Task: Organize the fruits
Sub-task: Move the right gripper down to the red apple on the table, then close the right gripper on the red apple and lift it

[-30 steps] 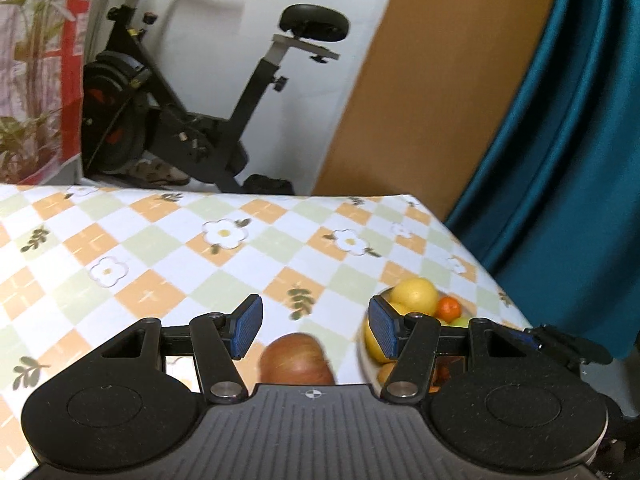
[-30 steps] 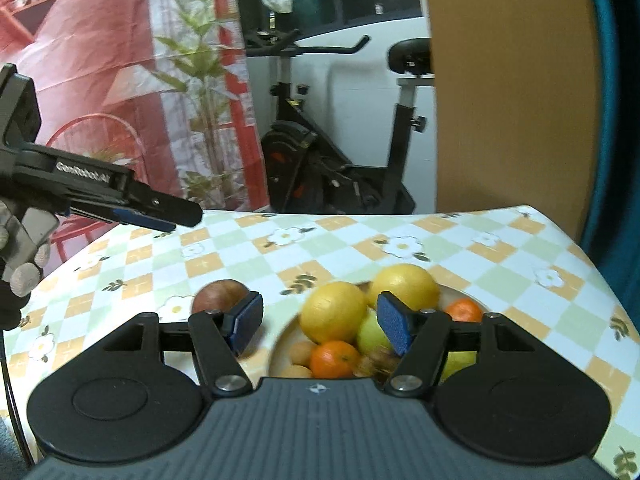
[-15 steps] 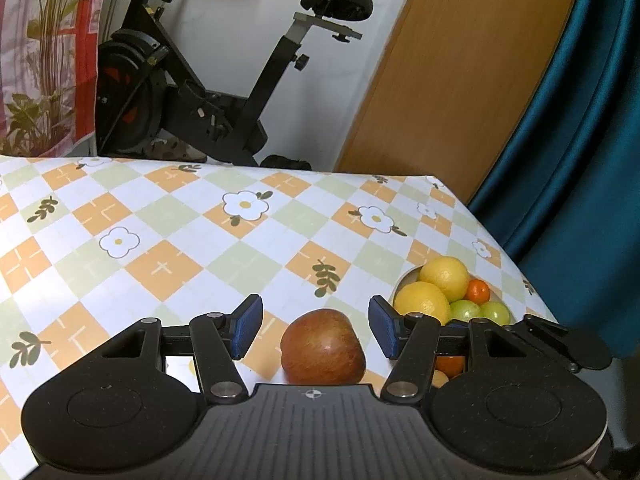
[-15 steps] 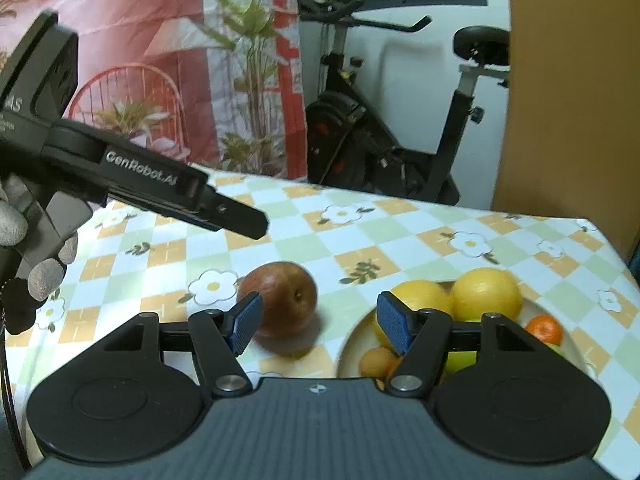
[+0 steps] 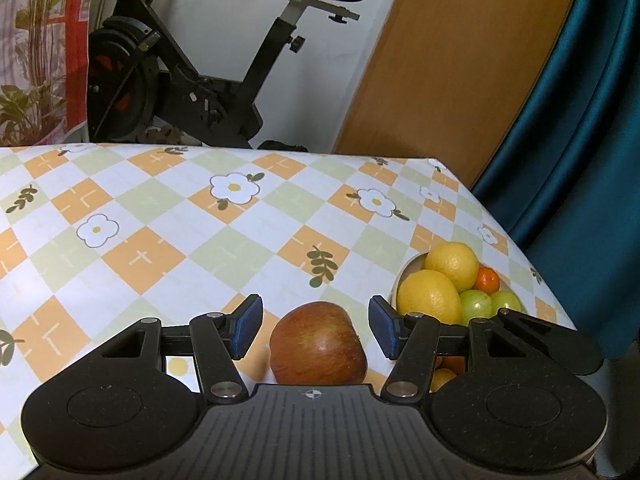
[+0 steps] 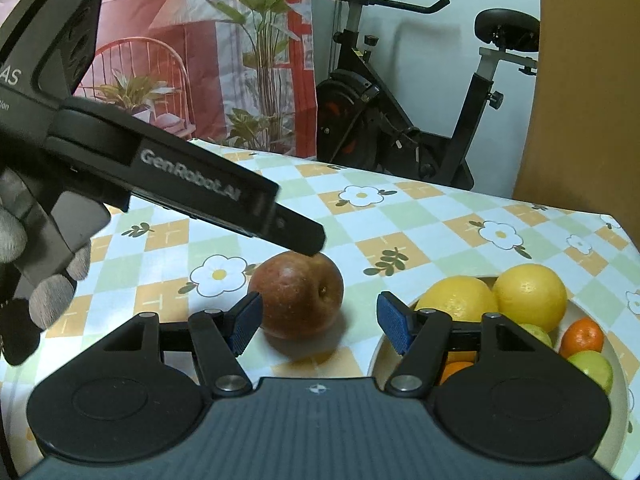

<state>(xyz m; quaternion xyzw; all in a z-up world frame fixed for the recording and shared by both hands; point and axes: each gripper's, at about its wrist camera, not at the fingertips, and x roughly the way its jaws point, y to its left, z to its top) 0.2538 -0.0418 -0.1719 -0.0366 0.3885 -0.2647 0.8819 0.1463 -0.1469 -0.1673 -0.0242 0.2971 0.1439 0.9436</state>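
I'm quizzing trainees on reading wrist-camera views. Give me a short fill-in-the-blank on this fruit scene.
1. The apple lies on the tablecloth, between the open fingers of the ____ gripper.
2. The two largest fruits in the bowl are ____ in colour.
3. The right gripper holds ____.
4. Behind the table stands an exercise ____.

Missing words: left; yellow; nothing; bike

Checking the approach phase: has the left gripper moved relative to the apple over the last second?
Yes. The left gripper has come forward and down over the apple, which now sits on the tablecloth between its open jaws.
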